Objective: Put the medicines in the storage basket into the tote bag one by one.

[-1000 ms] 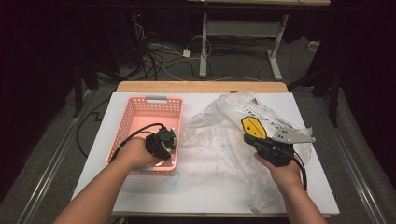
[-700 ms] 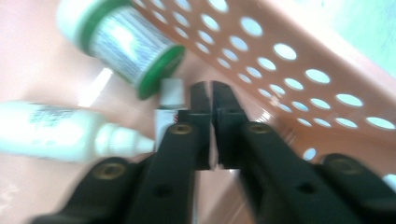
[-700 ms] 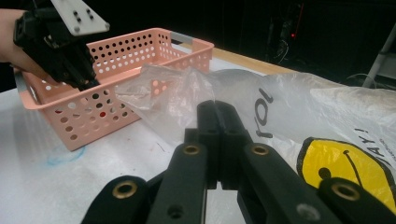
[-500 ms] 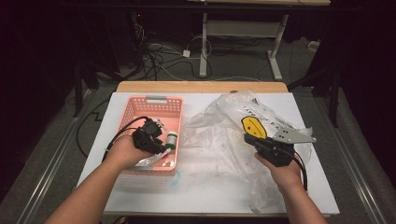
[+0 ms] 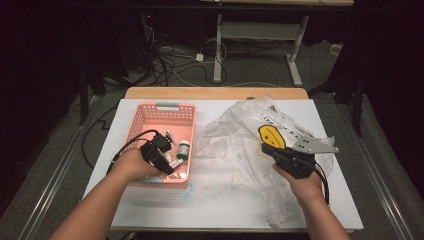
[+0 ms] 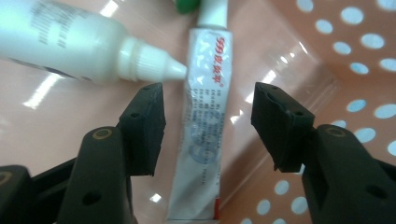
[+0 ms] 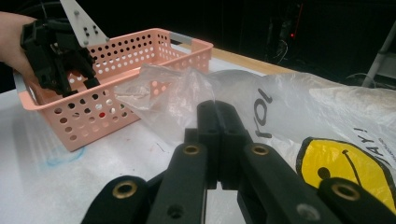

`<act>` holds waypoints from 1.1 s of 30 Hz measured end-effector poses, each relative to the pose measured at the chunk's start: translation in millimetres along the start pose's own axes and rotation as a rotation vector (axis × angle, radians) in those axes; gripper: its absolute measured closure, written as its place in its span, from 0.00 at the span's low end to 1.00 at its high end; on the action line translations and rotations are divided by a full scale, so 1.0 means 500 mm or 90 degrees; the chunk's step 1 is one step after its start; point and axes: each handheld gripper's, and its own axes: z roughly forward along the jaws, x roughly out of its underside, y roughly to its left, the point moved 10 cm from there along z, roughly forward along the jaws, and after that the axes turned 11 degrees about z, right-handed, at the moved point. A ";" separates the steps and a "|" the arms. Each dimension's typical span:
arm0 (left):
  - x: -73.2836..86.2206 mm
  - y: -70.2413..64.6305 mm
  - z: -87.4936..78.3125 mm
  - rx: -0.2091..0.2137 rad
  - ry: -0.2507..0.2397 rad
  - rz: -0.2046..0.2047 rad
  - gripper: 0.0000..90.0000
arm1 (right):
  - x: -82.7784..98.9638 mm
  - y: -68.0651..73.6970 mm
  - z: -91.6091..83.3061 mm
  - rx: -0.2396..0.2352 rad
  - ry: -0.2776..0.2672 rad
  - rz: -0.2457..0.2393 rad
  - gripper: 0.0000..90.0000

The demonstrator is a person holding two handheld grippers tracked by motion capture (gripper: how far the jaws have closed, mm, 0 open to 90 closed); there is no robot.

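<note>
1. The left tool is hanging over the pink basket at centre left of the high view; its jaws have just been opening and are standing about half apart, gripping nothing.
2. The glue tube is lying on the basket floor between them, untouched, beside a white bottle.
3. Best now: lifting straight out, clear of both.
4. The right tool is staying closed and empty over the plastic bag on the tabletop.
5. Red print is running along the tube, unreadable; the bag is showing a yellow smiley and letters ending "AY!".
</note>
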 end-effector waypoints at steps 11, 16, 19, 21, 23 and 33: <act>-0.001 0.000 0.016 -0.001 0.039 0.007 0.53 | 0.000 0.000 0.000 0.000 0.000 -0.001 1.00; -0.004 0.003 0.017 -0.017 0.040 0.022 0.60 | 0.000 0.001 0.000 0.001 0.000 -0.001 1.00; -0.007 0.000 0.019 -0.026 0.036 0.041 0.66 | 0.001 0.001 0.000 0.001 0.001 -0.003 1.00; -0.008 -0.001 0.019 -0.027 0.036 0.044 0.71 | 0.001 0.001 0.000 0.001 0.002 -0.004 1.00; -0.008 -0.001 0.019 -0.031 0.037 0.049 0.72 | 0.001 0.001 0.000 0.001 0.001 -0.004 1.00; -0.008 -0.001 0.015 -0.042 0.030 0.056 0.74 | -0.001 0.001 -0.002 0.000 -0.002 -0.003 1.00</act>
